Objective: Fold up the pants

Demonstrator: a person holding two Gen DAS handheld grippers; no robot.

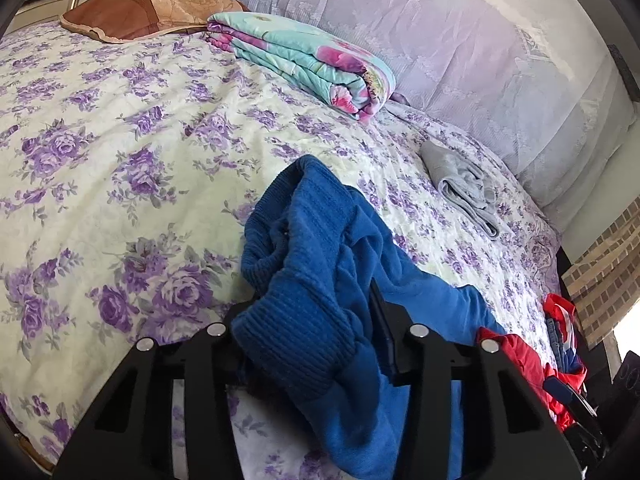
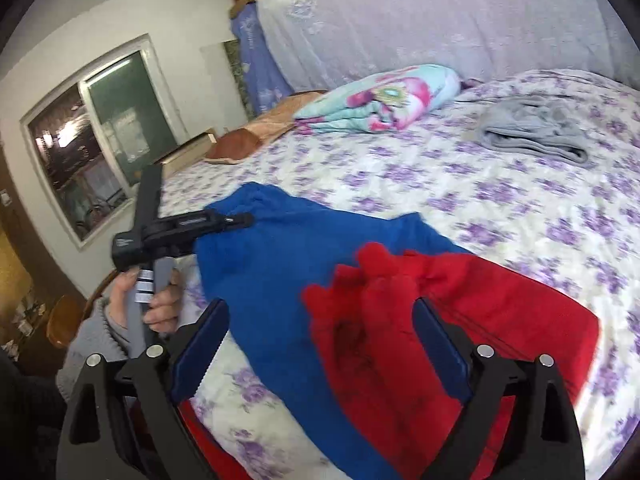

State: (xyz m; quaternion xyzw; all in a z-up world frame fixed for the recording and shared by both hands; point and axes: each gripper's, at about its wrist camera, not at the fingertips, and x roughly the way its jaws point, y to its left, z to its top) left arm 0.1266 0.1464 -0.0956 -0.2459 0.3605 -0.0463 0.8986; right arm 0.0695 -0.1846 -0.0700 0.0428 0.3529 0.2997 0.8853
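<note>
Blue pants (image 1: 320, 248) lie on the floral bedspread (image 1: 120, 140). My left gripper (image 1: 308, 320) is shut on their ribbed waistband and holds it bunched above the bed. In the right wrist view the blue pants (image 2: 280, 272) stretch from the left gripper (image 2: 236, 220) toward the camera. A red garment (image 2: 400, 312) lies over their near end. My right gripper (image 2: 320, 344) is open, its fingers either side of the red cloth's bunched edge.
A folded floral quilt (image 1: 304, 60) and a brown pillow (image 1: 136, 12) lie at the bed's far side. Folded grey clothing (image 1: 460, 184) sits to the right. A lace-covered headboard (image 1: 480, 40) stands behind. Red clothing (image 1: 532, 360) lies at the bed's near right edge.
</note>
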